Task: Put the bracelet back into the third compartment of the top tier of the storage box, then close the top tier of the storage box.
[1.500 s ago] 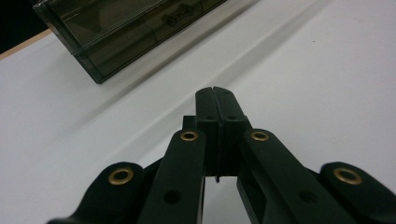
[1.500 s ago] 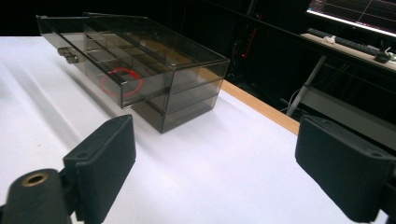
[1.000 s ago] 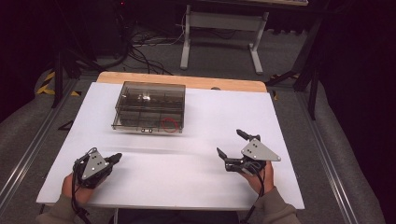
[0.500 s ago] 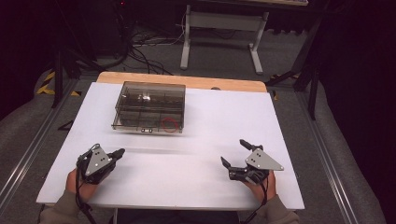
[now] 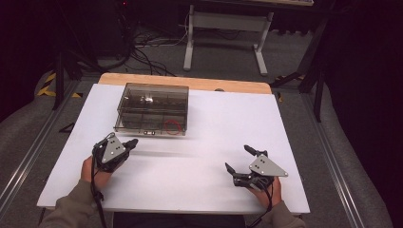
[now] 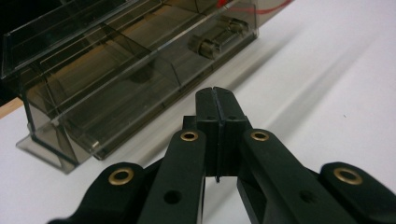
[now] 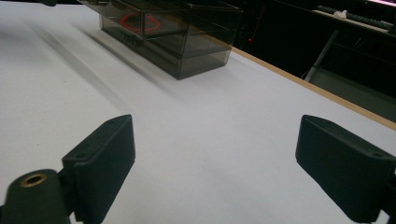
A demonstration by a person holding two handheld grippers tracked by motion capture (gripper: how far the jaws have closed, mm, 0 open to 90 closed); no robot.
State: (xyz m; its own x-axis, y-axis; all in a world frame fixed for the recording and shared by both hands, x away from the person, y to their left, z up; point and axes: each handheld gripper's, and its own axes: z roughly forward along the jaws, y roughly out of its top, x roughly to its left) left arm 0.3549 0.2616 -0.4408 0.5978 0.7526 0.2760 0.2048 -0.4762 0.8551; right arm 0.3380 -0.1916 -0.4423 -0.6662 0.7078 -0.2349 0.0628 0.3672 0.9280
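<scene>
A smoky clear plastic compartment box (image 5: 152, 108) with its lid down stands at the table's back left, with a red ring (image 5: 173, 126) in its near right compartment. My left gripper (image 5: 132, 142) rests on the table just in front of the box (image 6: 116, 79), jaws pressed together on nothing (image 6: 215, 100). My right gripper (image 5: 240, 159) sits at the front right, jaws wide apart and empty (image 7: 215, 154), pointing across the white surface toward the box (image 7: 173, 35).
The white tabletop (image 5: 214, 128) has a wooden strip along its far edge (image 5: 190, 83). Metal rails run along both sides. A stand's legs and cables lie on the floor beyond. A small latch part (image 6: 217, 39) shows on the box front.
Both grippers have drifted slightly nearer the table's front edge and settled lower. The left stays shut, the right stays open. The box has not moved.
</scene>
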